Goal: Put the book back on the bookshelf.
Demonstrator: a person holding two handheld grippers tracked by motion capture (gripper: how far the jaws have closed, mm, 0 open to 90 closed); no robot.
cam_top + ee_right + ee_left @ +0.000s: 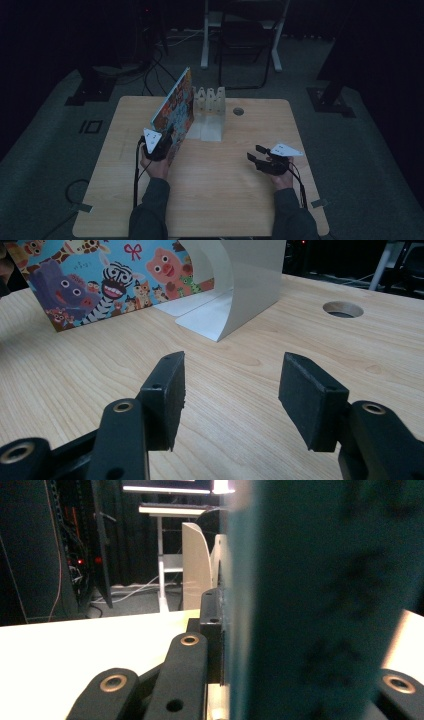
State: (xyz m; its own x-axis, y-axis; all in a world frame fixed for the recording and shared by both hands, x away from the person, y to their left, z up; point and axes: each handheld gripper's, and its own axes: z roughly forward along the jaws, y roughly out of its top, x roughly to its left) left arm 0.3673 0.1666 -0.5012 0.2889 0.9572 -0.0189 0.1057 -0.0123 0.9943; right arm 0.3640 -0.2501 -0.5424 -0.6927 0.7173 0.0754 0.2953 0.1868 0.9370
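**Picture book clamped in the left claw, right claw idle**

The left gripper point(159, 145) is clenched on the near lower edge of a picture book point(175, 107), its cover printed with cartoon animals. The book rises from the claw, tilted, slanting up and away toward the far side of the wooden table point(225, 200). In the left gripper view the book's teal face point(320, 600) stands right against the black jaw, blocking most of what lies beyond.

Just past the book, on its far right side, stands a white book rack point(210, 112) with several curved dividers; whether the book touches it I cannot tell.

The right gripper point(257, 155) rests low over the table, well apart from the book, released, with nothing between its pads point(162, 397). Ahead of it lie the rack's curved white sheet point(235, 290) and, further right, a round hole point(343, 309) in the tabletop.
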